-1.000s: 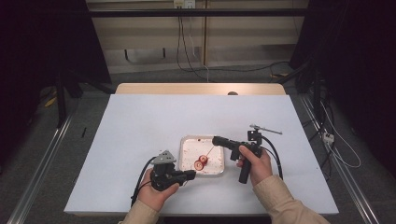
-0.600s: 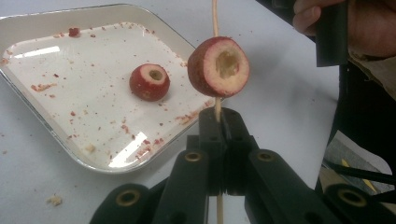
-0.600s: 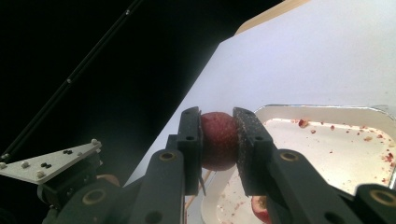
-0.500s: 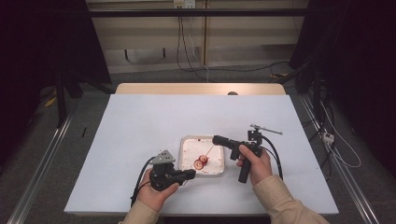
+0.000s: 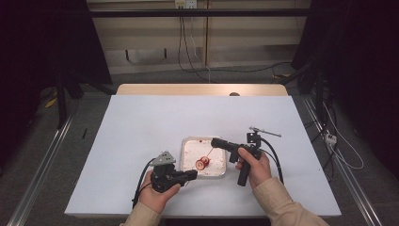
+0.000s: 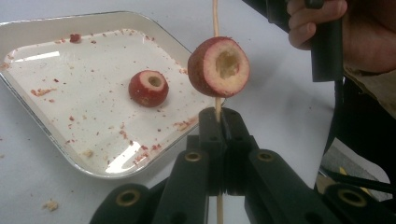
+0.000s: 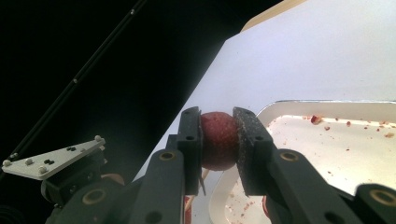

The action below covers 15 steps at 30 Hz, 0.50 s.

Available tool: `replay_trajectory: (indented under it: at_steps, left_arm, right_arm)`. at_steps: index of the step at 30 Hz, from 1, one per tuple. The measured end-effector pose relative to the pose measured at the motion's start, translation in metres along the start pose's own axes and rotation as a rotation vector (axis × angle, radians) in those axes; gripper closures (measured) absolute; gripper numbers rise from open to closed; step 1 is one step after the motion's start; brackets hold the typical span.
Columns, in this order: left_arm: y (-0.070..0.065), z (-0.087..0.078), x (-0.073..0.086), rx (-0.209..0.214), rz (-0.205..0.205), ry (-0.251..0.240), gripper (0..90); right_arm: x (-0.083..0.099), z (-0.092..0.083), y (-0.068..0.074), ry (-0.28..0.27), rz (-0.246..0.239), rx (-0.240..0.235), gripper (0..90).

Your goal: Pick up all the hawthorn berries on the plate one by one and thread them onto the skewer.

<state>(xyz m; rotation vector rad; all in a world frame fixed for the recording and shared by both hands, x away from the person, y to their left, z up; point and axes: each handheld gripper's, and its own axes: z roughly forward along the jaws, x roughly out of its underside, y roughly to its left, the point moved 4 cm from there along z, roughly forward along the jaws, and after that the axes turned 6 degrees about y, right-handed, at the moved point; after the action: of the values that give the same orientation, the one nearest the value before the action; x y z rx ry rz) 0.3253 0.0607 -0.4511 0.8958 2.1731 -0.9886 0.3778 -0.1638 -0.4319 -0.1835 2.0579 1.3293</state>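
threading a cored fruit onto a skewer

the left gripper (image 6: 218, 135) is holding its jaws pressed together on a thin wooden skewer (image 6: 215, 18), which is standing roughly upright in the left gripper view. a cored red fruit (image 6: 218, 66) is sitting on the skewer just above the jaw tips, its hollowed end facing the camera. in the right gripper view, the right gripper (image 7: 218, 140) is pinching a red fruit (image 7: 217, 139) between its pads; judging from the high view, this is probably the same fruit (image 5: 205, 160), held over the white tray (image 5: 221, 172). a second cored fruit (image 6: 148, 87) is lying in the tray (image 6: 56, 140) among red crumbs.

to do this step well:
- keep the left grip firm so the skewer is not tilting or sliding.
- push the fruit along the skewer's line, not across it, since a side load is likely to bend or snap the stick.
- squeeze lightly; the hollowed flesh is likely to crush.
- work above the tray so crumbs are falling inside it.
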Motion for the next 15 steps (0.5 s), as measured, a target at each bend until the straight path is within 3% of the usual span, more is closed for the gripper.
replay_trajectory:
  at_steps: [7,15]
  left_arm:
    - [0.0001,0.0020,-0.0017,-0.016,-0.022,-0.029,88.9]
    - [-0.0007,0.0045,-0.0017,-0.064,-0.018,-0.017,89.0]
  right_arm:
    - [0.0039,0.0029,0.0029,-0.008,-0.013,0.021,74.0]
    - [0.0084,0.0070,0.0068,-0.015,-0.031,0.050,74.3]
